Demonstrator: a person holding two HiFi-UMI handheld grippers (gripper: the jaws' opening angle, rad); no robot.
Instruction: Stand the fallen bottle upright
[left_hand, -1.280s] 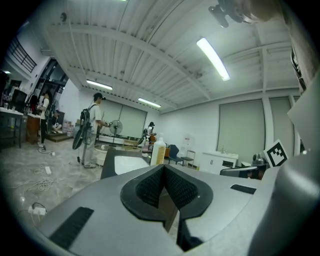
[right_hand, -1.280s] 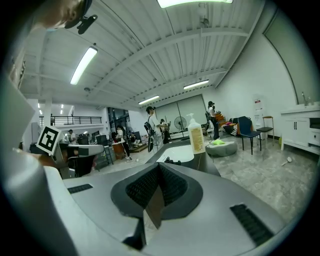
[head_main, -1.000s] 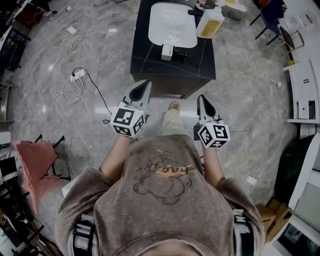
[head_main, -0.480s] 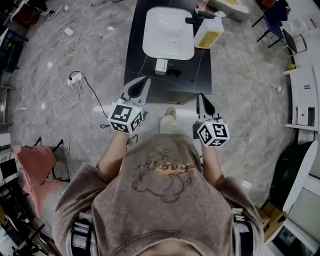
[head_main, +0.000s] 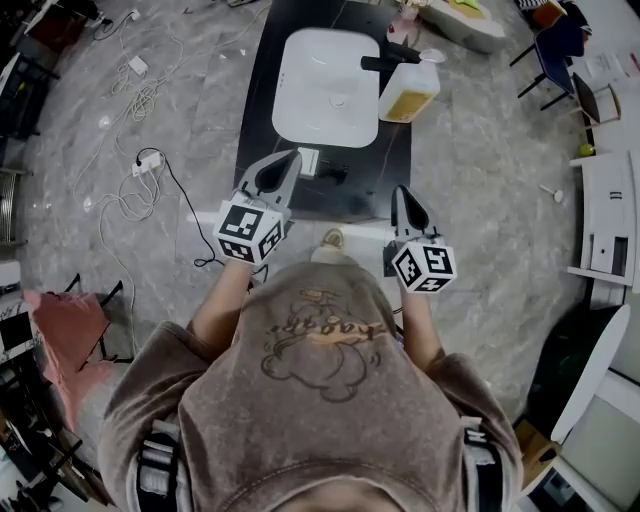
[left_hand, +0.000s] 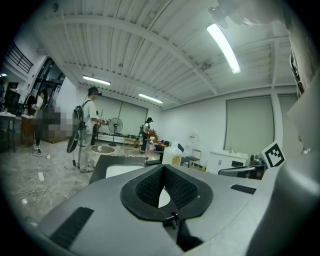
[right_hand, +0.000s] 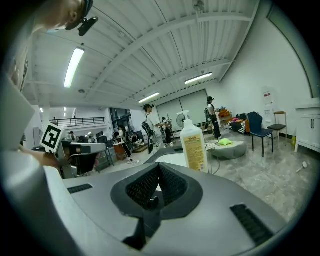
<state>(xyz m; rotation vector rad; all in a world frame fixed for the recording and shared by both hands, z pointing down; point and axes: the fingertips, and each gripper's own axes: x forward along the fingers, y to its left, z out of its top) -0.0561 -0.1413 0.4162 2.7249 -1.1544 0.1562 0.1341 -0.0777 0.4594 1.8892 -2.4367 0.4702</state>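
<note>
The bottle stands on its base, its long axis straight up and down. Its white spray top points at the ceiling and its yellow label faces me. From my head camera the same bottle sits on the dark tabletop, just beside the right edge of the white sink. It is toward the sink's far end, close to the black tap.

My right hand-held gripper is off the sink's near right corner, at the near edge of the tabletop. It points almost level toward the bottle. The bottle is ahead of it and well apart, a little right of the line along its jaws. In its own view this hand-held gripper has its jaws brought together at the tips, with nothing between the ribbed pads. The white of the sink shows beyond them.

My left hand-held gripper is at the sink's near left corner, also aimed across the tabletop. In its own view this hand-held gripper is fully closed and holds nothing. The bottle shows small and far off, just right of the closed tips, past the sink. Neither hand-held gripper touches the bottle.
</note>
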